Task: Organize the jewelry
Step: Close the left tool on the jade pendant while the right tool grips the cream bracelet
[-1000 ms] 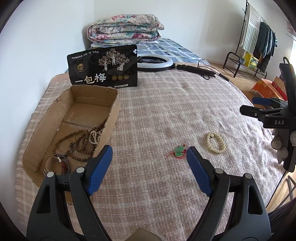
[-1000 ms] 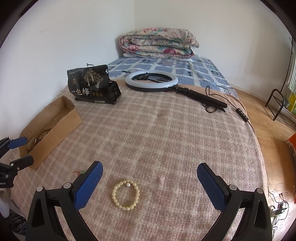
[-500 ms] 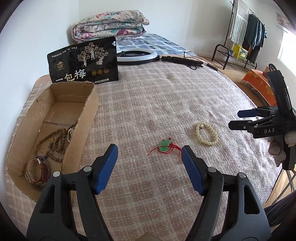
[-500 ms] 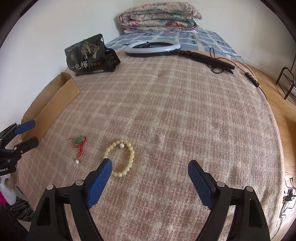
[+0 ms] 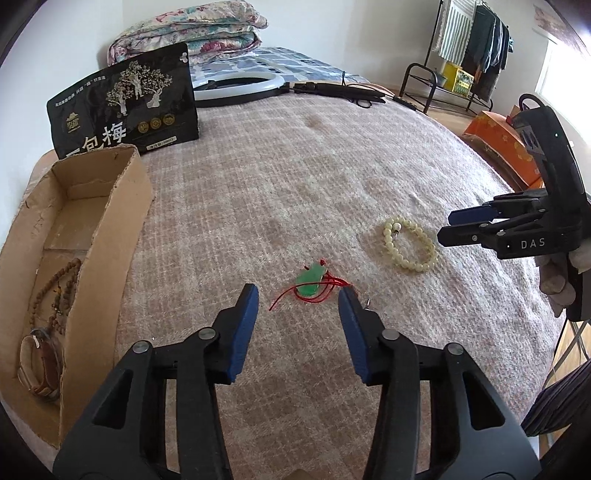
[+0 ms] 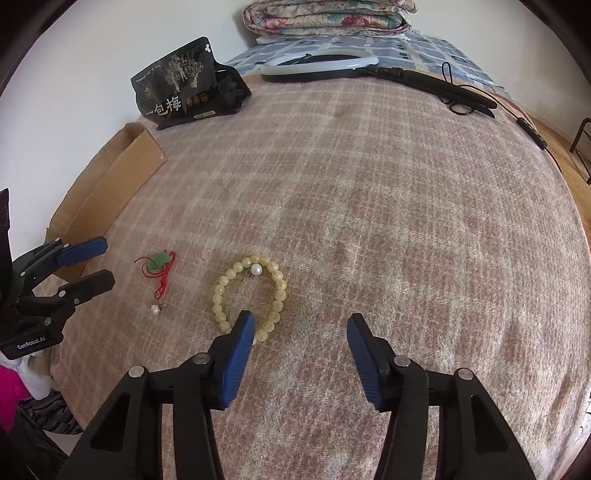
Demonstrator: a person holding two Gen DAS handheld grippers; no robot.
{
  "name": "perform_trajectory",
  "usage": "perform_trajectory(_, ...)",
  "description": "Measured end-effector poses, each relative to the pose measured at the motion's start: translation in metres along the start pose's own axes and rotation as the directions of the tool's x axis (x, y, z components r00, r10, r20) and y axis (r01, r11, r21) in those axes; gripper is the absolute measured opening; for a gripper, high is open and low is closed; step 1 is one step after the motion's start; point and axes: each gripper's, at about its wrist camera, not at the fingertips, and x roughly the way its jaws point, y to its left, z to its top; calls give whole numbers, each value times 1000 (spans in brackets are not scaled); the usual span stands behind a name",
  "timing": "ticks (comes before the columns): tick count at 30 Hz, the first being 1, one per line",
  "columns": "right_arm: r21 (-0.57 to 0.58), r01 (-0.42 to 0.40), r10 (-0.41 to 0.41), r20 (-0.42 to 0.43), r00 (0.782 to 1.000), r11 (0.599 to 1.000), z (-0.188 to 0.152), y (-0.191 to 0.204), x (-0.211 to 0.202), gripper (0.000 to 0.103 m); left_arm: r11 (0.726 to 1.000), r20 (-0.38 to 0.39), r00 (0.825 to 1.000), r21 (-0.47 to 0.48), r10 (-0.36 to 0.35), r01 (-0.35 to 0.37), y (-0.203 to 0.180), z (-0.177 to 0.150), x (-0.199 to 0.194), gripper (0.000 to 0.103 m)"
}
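Note:
A green pendant on a red cord [image 5: 313,282] lies on the plaid blanket, just ahead of my open, empty left gripper [image 5: 298,295]; it also shows in the right wrist view [image 6: 159,260]. A cream bead bracelet [image 6: 248,295] with a white pearl lies right in front of my open, empty right gripper [image 6: 300,320], its near edge by the left finger; it shows in the left wrist view [image 5: 410,243]. A small loose pearl [image 6: 155,309] lies near the cord. The cardboard box [image 5: 110,225] at left holds brown bead strings [image 5: 55,284] and a bangle [image 5: 38,363].
A black snack pouch [image 5: 125,103] stands behind the box. A white ring light [image 5: 240,86] with its black stand and cable lies at the far end, with folded quilts [image 5: 188,29] beyond. A clothes rack [image 5: 465,44] and an orange box [image 5: 506,144] are off to the right.
Both grippers have moved lower and closer to the blanket. The left now frames the green pendant; the right now reaches the bracelet's near edge. Both jaws have narrowed somewhat.

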Motion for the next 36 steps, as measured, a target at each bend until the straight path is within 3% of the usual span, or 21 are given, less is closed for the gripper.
perform_trajectory(7,-5,-27,27,-13,1000,1000,2,0,10,39,999,-23,1000,29,-15,15,-2,2,20,44)
perform_trajectory(17,-34,-17,17,-10,1000,999,8,6,18,34,997,-33,999,75,-25,27,-9,11,37,40)
perform_trajectory(28,-135,68,-70,-6,998,988,11,25,27,29,995,-41,999,90,-34,37,-8,13,48,37)
perform_trajectory(36,-158,96,-98,-5,995,983,12,28,31,24,993,-42,998,108,-36,41,-11,9,50,22)
